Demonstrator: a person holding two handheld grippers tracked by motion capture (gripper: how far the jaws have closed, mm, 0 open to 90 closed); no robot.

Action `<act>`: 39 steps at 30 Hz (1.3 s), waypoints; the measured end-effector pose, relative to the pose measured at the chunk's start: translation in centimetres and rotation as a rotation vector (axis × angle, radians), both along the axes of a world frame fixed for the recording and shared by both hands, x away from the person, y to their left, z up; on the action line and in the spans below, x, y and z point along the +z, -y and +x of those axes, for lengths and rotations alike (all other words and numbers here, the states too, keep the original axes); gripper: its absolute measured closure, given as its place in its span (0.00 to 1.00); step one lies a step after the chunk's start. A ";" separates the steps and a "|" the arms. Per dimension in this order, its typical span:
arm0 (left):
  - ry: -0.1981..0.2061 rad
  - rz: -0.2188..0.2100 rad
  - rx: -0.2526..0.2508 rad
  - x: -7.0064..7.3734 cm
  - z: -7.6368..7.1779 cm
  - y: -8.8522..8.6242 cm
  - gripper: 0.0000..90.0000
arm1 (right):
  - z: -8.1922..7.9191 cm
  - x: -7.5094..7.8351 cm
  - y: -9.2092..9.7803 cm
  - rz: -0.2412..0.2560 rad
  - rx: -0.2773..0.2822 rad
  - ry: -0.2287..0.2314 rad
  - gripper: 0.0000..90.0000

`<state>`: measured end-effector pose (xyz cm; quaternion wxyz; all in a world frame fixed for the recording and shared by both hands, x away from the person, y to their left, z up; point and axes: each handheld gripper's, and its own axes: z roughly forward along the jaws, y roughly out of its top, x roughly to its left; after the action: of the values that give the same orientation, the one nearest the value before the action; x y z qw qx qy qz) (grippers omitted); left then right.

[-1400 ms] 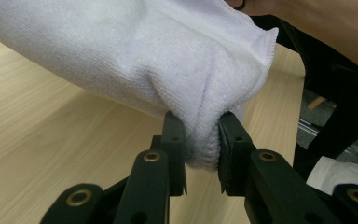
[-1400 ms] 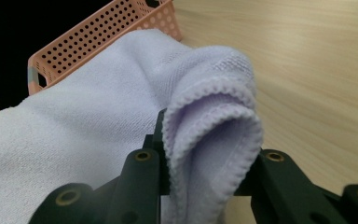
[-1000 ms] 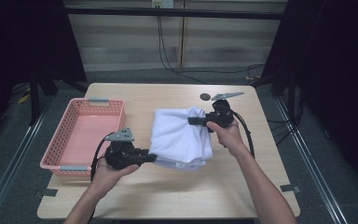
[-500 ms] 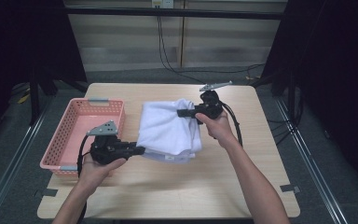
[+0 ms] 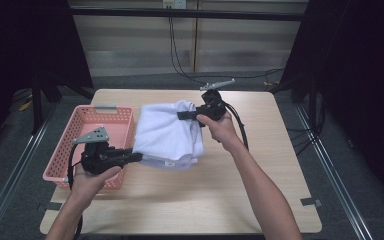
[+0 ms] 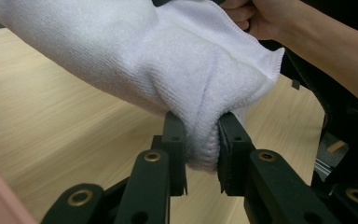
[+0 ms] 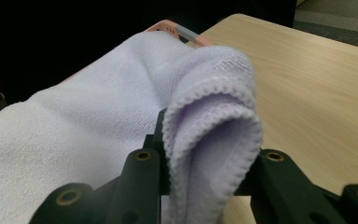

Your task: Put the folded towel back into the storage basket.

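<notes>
the person is holding a white towel [image 5: 166, 135] stretched between both tools, at the middle of the high view, above the table [image 5: 260, 200]. the left gripper [image 5: 136, 157] is pinching the towel's near left corner, low in the frame; in the left gripper view its jaws are closing tight on a thick fold of cloth [image 6: 200, 140]. the right gripper [image 5: 182, 115] is clamping the far right corner, higher up and right of centre; in the right gripper view a rolled hem [image 7: 209, 140] is bulging up between its jaws. so the towel's long axis is running on a slant from lower left to upper right, sagging in between, with its lower folds seemingly brushing the wood, though i cannot tell for sure. the pink basket [image 5: 75, 125] is sitting at the left, touching or just beside the towel's left edge, and the left hand [image 5: 87, 177] is hovering over its near right corner. the left gripper is the nearer one to the basket; i'd judge the towel needs to travel left, the right gripper covering the greater distance.
</notes>
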<state>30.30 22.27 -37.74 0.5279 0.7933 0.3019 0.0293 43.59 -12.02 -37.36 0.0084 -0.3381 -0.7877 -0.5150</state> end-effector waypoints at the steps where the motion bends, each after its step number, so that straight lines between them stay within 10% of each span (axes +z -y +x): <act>1: 0.001 -0.010 0.009 0.1 0.0 -0.5 0.85 | 0.3 0.2 -0.6 0.002 0.009 0.000 0.79; 39: 0.016 -0.084 0.241 1.4 -1.3 -12.2 0.85 | 3.6 3.1 -13.5 -0.001 0.117 -0.016 0.79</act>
<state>29.05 34.43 -36.33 0.5556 0.7282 0.3918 0.0863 47.15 1.50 -34.25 0.0449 -0.2955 -0.8063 -0.5103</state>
